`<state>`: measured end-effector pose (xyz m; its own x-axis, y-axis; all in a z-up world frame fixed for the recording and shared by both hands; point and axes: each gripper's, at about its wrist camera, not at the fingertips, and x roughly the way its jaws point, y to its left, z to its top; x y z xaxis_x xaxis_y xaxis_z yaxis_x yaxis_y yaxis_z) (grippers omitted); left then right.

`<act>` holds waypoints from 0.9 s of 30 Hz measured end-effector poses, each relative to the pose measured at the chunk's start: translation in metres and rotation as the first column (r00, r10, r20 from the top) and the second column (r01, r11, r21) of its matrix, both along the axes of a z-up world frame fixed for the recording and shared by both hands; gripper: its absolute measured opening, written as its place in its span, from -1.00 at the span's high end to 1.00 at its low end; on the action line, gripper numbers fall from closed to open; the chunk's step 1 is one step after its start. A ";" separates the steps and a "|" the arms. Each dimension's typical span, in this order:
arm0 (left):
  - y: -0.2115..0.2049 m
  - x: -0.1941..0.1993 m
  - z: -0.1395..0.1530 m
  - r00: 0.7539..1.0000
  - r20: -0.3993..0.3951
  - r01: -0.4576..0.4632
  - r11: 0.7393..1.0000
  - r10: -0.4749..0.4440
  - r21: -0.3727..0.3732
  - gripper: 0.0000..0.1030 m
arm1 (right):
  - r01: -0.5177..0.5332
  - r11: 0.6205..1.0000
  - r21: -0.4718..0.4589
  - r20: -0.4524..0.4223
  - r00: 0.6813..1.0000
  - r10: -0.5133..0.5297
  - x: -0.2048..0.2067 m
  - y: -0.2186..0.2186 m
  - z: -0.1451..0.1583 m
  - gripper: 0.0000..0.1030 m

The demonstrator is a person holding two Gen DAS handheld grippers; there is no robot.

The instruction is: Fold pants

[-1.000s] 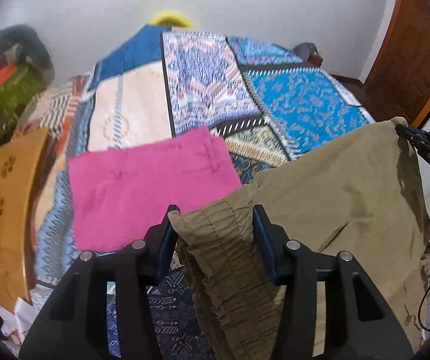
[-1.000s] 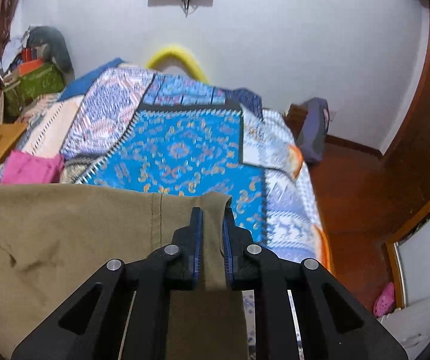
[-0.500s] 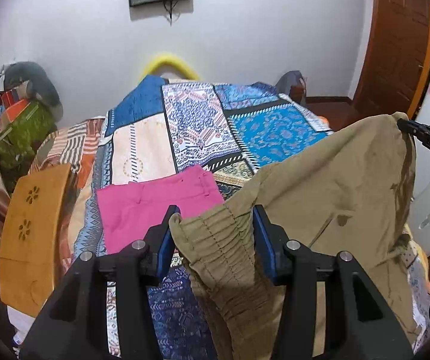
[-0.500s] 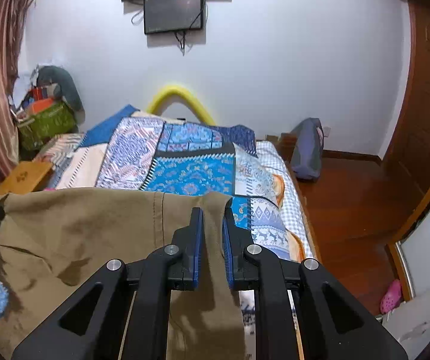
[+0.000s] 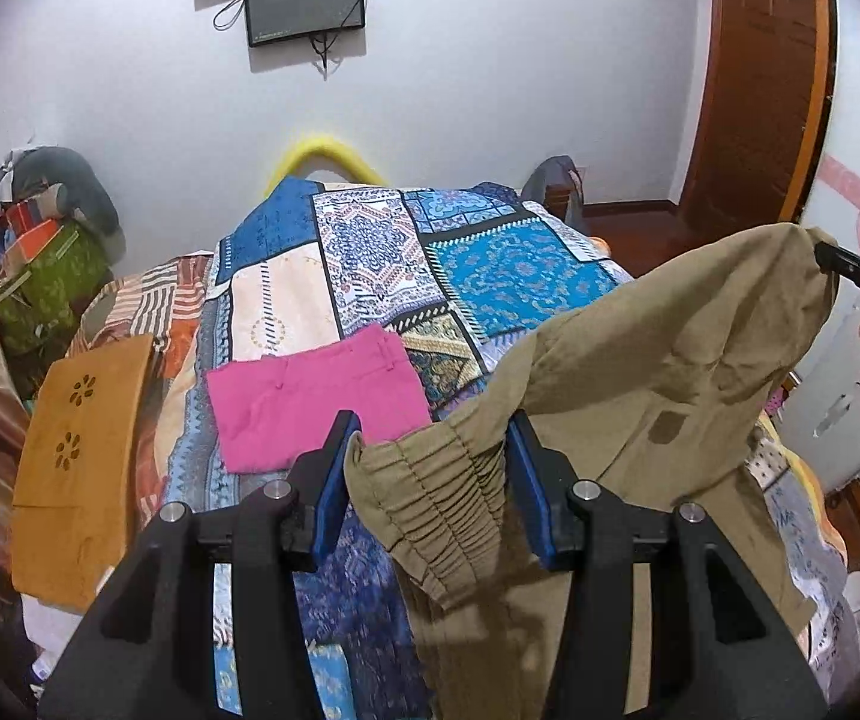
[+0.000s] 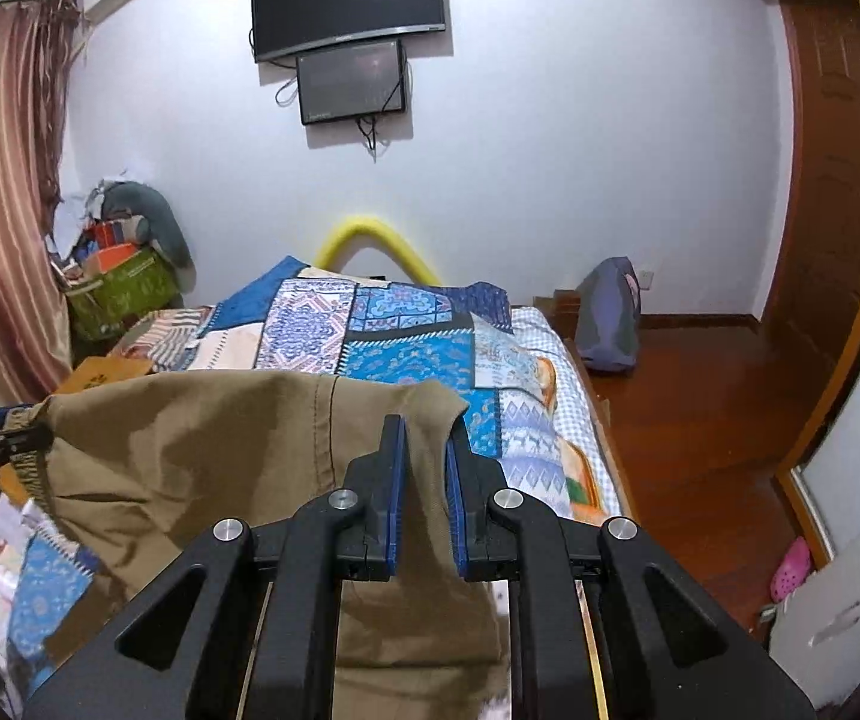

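- Khaki pants are hanging in the air above the near end of a bed, stretched between two hand-held grippers.
- The left gripper is clamping the bunched, elasticated waistband between jaws standing about half apart; the gathered cloth is filling the gap.
- The right gripper is pinching a thin flat edge of the same garment, its jaws nearly together, with the fabric running down between the blue pads.
- In the left wrist view, the right gripper's tip is showing at the far right, holding the raised corner of the pants.
- The cloth is sagging in a shallow curve between the two grips and draping loosely below, which suggests a soft, light, limp woven fabric that will not be holding any shape by itself.
- Judging by that drape, the thick gathered waistband is giving the firmer purchase; the thin edge on the right seems likelier to slip if tugged sharply.
- A pair of pink pants, apparently already folded, is lying flat on the patchwork bedspread, far left of the khaki pair and well apart from it.
- Open bedspread to the right of the pink pair appears to be offering room for laying the khaki pants down flat.
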<state>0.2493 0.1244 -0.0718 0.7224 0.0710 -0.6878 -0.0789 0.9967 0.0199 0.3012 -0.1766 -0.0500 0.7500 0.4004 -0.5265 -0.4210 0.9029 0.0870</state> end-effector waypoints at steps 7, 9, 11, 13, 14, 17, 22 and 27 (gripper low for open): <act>-0.013 -0.047 -0.008 1.000 0.004 0.029 1.000 -0.029 -0.004 0.06 | -0.001 1.000 -0.004 -0.018 1.000 0.001 -0.045 -0.012 -0.012 0.78; -0.016 -0.058 -0.013 0.999 0.002 0.036 0.999 -0.036 -0.002 0.06 | -0.014 1.000 -0.011 -0.030 0.999 0.014 -0.059 -0.016 -0.017 0.78; -0.018 -0.071 -0.020 0.999 -0.003 0.044 0.999 -0.044 -0.003 0.06 | -0.025 0.999 -0.029 -0.034 0.999 0.024 -0.072 -0.016 -0.021 0.78; -0.021 -0.082 -0.028 0.999 -0.009 0.052 0.999 -0.052 0.001 0.05 | -0.034 0.998 -0.044 -0.047 0.998 0.032 -0.087 -0.017 -0.027 0.78; -0.022 -0.089 -0.033 0.998 -0.014 0.056 0.998 -0.056 0.005 0.05 | -0.039 0.998 -0.051 -0.051 0.998 0.037 -0.093 -0.017 -0.031 0.78; -0.027 -0.108 -0.049 0.997 -0.034 0.075 0.997 -0.075 0.008 0.05 | -0.048 0.997 -0.063 -0.073 0.996 0.044 -0.109 -0.018 -0.044 0.78; -0.032 -0.131 -0.073 0.992 -0.078 0.101 0.995 -0.101 0.005 0.05 | -0.053 0.997 -0.063 -0.128 0.991 0.045 -0.133 -0.025 -0.071 0.78; -0.040 -0.145 -0.099 0.985 -0.125 0.123 0.992 -0.121 0.005 0.05 | -0.049 0.997 -0.057 -0.188 0.981 0.037 -0.155 -0.029 -0.101 0.77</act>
<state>0.1038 0.0848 -0.1706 0.6354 -0.0030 -0.7721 0.0469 0.9983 0.0348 0.1459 -0.2060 -0.1508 0.6187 0.3930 -0.6803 -0.4412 0.8903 0.1130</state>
